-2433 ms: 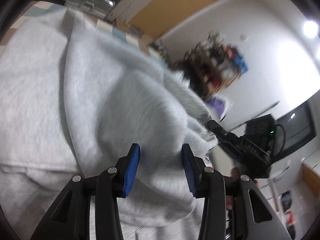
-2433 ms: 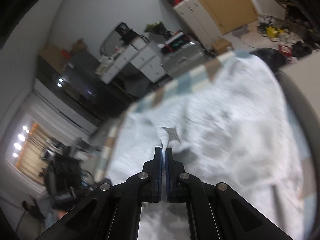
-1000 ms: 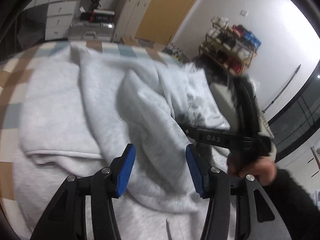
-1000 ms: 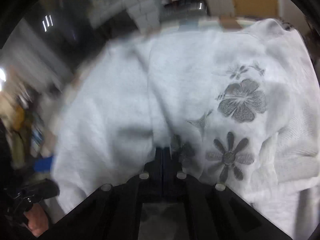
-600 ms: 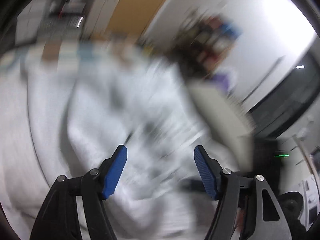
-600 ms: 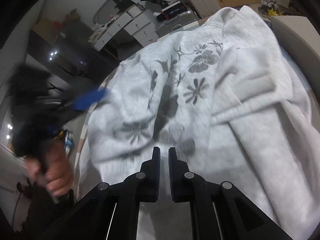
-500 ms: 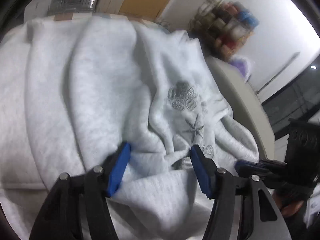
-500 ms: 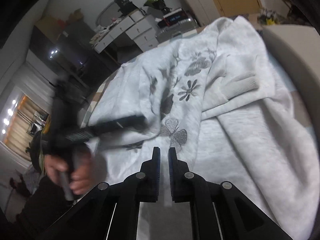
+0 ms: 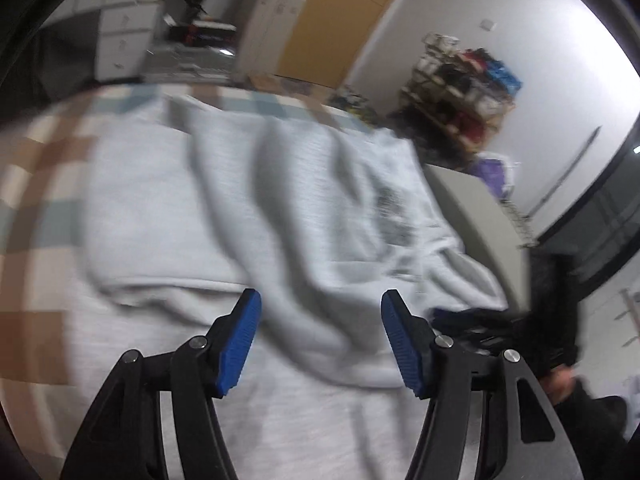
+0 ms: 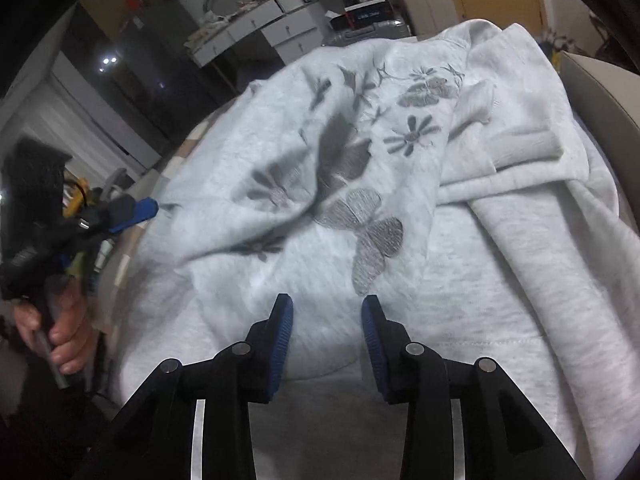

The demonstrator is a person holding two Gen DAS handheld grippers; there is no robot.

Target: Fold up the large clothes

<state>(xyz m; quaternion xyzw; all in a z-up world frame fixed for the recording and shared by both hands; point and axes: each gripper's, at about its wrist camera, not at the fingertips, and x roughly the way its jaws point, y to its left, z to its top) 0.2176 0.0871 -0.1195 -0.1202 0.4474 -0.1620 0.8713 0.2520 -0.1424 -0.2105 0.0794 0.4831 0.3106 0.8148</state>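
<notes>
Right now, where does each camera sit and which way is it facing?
Left wrist: on the left gripper, jaws opening and empty, angled down over the grey sweatshirt; the person's right hand shows at right.
Right wrist: on the right gripper, jaws opening and empty, above the sweatshirt's flower embroidery; the left hand shows at left.
Both views share the sweatshirt.

Checked bedcover (image 9: 44, 168), white drawers (image 10: 280, 24), shelf (image 9: 460, 84)

Rumpled sweatshirt (image 10: 500, 280) filling checked bed (image 9: 36, 216)
</notes>
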